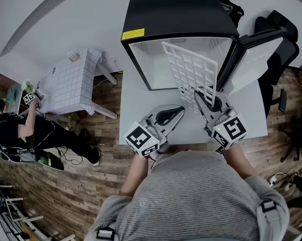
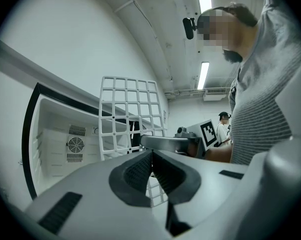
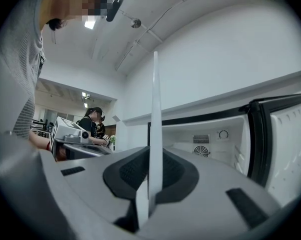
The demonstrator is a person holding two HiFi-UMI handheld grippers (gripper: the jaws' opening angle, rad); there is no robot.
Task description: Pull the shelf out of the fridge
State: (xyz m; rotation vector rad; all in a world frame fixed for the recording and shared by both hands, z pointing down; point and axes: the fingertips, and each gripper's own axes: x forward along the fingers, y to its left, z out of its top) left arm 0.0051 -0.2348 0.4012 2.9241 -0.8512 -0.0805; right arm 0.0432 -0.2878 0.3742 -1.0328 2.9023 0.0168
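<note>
Nearest the viewer, in front of the fridge (image 1: 176,14), a person in a grey striped top holds two tools level over a white surface (image 1: 135,102). The left hand-held gripper (image 1: 178,110) has its jaws pressed together on nothing and hovers just short of the fridge's opening. Beside it, the right hand-held gripper (image 1: 200,98) pinches the near edge of the white wire shelf (image 1: 188,69), which its own camera sees edge-on as a thin upright strip between the pads. The shelf stands tipped on its side, rising from that grip towards the fridge's opening. Whether its far end has fully cleared the opening cannot be told. Beyond it the small black fridge is open and bare inside, its door (image 1: 259,59) swung out to the fridge's right. The likely trouble is that a single pinch on a thin edge lets the shelf swivel or slip and drop onto the surface. A far corner could also catch on the fridge's frame or door.
</note>
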